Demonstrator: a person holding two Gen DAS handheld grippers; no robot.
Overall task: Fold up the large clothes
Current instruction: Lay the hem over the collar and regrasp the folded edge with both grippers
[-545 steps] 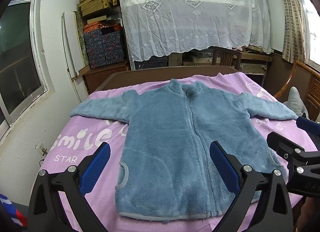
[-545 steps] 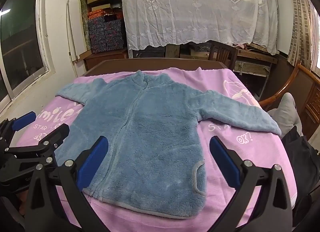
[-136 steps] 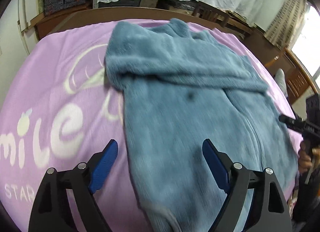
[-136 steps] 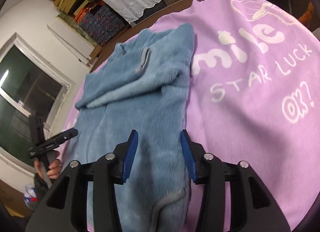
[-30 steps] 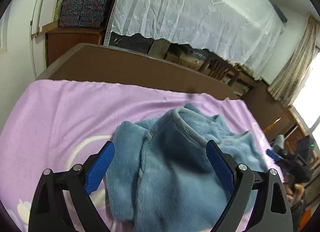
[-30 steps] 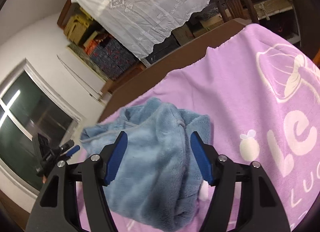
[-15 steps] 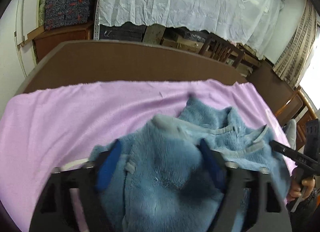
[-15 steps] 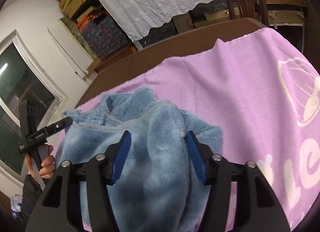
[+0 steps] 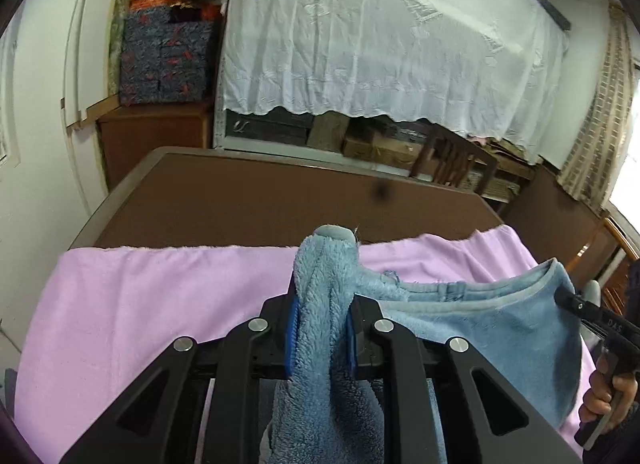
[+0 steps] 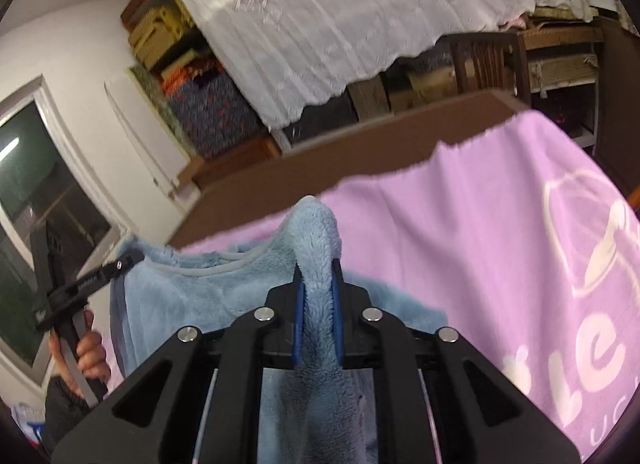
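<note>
Fingers [image 9: 297,328] of both grippers pinch bunched blue fleece jacket [image 9: 324,304] between them.

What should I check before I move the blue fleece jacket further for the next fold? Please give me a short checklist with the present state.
1. Left gripper shut on blue fleece jacket, jaws just closed: ok.
2. Right gripper shut on the jacket, jaws just closed: ok.
3. Fabric bunched thick between both pairs of pads: ok.
4. Jacket edge spans between the two grippers without twist: cannot tell.
5. Purple blanket not pinched with the jacket: cannot tell.
</note>
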